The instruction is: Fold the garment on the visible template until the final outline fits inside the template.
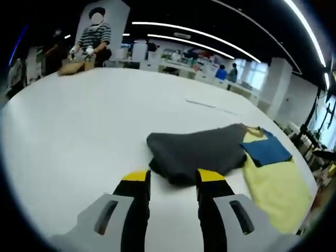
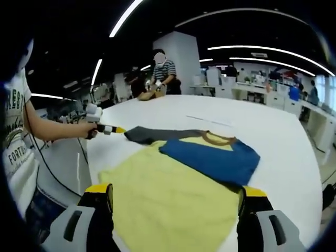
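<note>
A T-shirt lies flat on the white table (image 1: pixel 79 126), with a grey sleeve (image 1: pixel 194 152), a blue chest panel (image 1: pixel 265 149) and a yellow body (image 1: pixel 278 189). My left gripper (image 1: pixel 174 176) stands open right at the near edge of the grey sleeve, its yellow fingertips (image 1: pixel 137 176) on either side of the cloth's edge. In the right gripper view my right gripper (image 2: pixel 176 193) is wide open over the yellow body (image 2: pixel 168 205), near the hem. The blue panel (image 2: pixel 210 157), brown collar (image 2: pixel 218 138) and grey sleeve (image 2: pixel 152 134) lie beyond. The left gripper (image 2: pixel 107 128) shows there at the sleeve's tip.
A faint pale sheet outline (image 1: pixel 210 102) lies farther along the table. A person in a striped shirt (image 1: pixel 94 39) handles a brown item (image 1: pixel 73 67) at the far end. The person's arm (image 2: pixel 52 128) reaches in from the left. The table edge (image 2: pixel 310 210) runs close at the right.
</note>
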